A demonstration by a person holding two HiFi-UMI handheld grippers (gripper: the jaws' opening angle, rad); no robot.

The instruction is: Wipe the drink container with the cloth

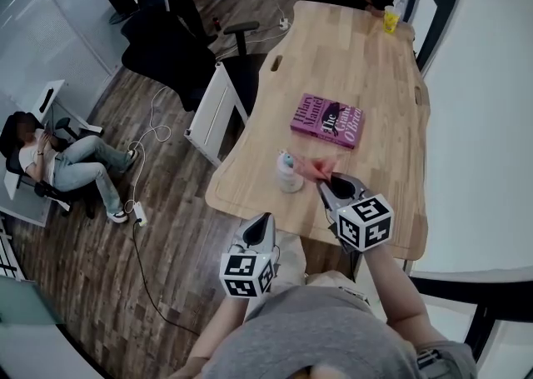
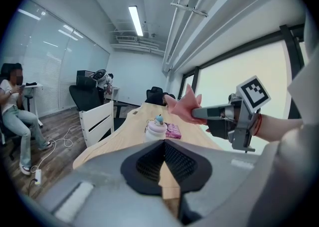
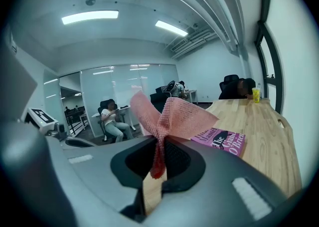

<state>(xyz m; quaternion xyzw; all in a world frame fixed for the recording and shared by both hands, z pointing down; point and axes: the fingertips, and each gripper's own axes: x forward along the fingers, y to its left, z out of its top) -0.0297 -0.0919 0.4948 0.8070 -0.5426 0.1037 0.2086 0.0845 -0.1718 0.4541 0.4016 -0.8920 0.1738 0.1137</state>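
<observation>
The drink container (image 1: 289, 172), a small white bottle with a light blue figure on its lid, stands upright near the wooden table's front edge; it also shows ahead in the left gripper view as the container (image 2: 156, 127). My right gripper (image 1: 325, 182) is shut on a pink cloth (image 1: 312, 167) just right of the container, held in the air; the cloth (image 3: 169, 118) fans out from its jaws. My left gripper (image 1: 262, 221) hangs shut and empty off the table's front edge, pointing at the container.
A pink book (image 1: 328, 120) lies mid-table, behind the container. A yellow cup (image 1: 391, 21) and a person resting on the table are at the far end. A white chair (image 1: 218, 107) and black office chairs stand left of the table (image 1: 366, 61); another person sits far left.
</observation>
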